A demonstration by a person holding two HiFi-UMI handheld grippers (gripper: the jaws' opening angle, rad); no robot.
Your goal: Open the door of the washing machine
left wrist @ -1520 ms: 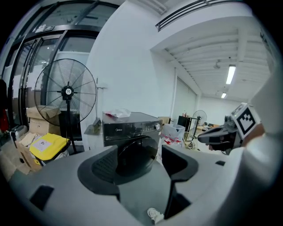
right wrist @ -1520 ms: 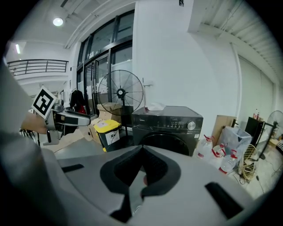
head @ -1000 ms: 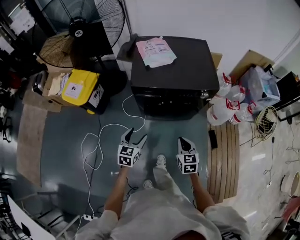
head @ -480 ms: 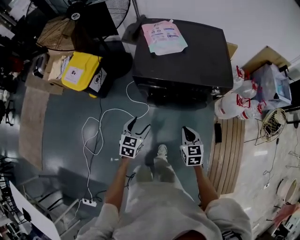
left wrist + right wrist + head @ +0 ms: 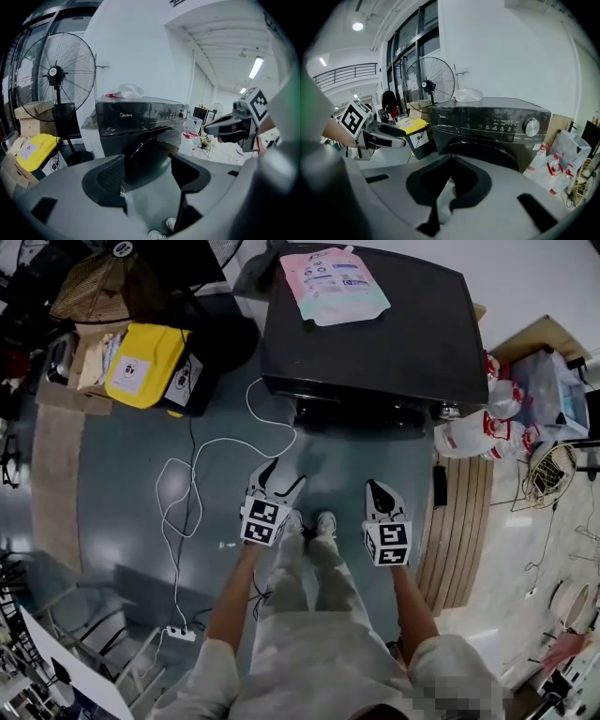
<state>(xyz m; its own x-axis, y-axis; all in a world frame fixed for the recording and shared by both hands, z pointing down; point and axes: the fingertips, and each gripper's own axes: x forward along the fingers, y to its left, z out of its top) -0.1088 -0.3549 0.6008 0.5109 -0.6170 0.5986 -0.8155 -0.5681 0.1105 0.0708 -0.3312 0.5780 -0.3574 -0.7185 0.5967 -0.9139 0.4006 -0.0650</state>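
The black front-loading washing machine (image 5: 375, 334) stands ahead of me, with a pink pouch (image 5: 333, 282) lying on its top. Its round door (image 5: 487, 152) looks closed below the control panel and knob (image 5: 531, 126). My left gripper (image 5: 281, 479) hovers over the floor a short way before the machine's front, jaws open and empty; the door (image 5: 150, 157) shows between them. My right gripper (image 5: 375, 489) is level with it on the right, its jaws shut with nothing held. Neither gripper touches the machine.
A yellow bin (image 5: 141, 367) and a standing fan (image 5: 54, 75) are left of the machine. Plastic bottles with red caps (image 5: 478, 432) sit at its right. A white cable (image 5: 187, 493) loops across the floor to a power strip (image 5: 183, 634). Wooden slats (image 5: 459, 521) lie on the right.
The person has stepped closer to the machine, and the feet have come together. Both grippers kept their places ahead of the body, their jaws unchanged.
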